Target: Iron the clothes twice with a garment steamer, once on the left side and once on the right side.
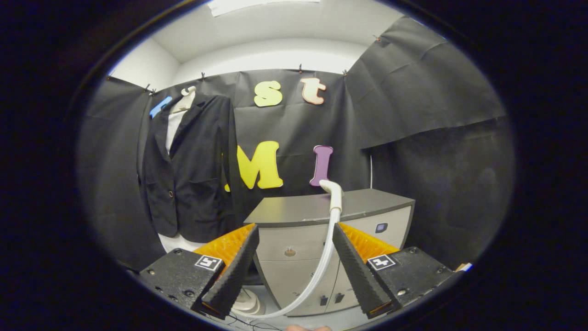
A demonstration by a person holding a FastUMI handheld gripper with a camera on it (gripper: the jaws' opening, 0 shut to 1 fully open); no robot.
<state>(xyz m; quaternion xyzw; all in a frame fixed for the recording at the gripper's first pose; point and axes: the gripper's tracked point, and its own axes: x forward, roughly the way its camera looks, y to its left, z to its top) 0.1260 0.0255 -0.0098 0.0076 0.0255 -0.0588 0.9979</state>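
Observation:
A dark jacket [190,170] over a white shirt hangs on a hanger against the black wall, beyond my left finger. The steamer's white head [334,192] rests on top of a grey cabinet [321,209], just beyond my right finger. Its white hose [321,266] curves down in front of the cabinet, between my fingers, toward a white base [245,303] on the floor near the left finger. My gripper [294,271] stands open, fingers wide apart with nothing pressed between them.
The grey cabinet has drawers with a round knob [289,251] and stands right of the jacket. Black cloth walls close the booth on all sides. A fingertip [305,328] shows below the gripper.

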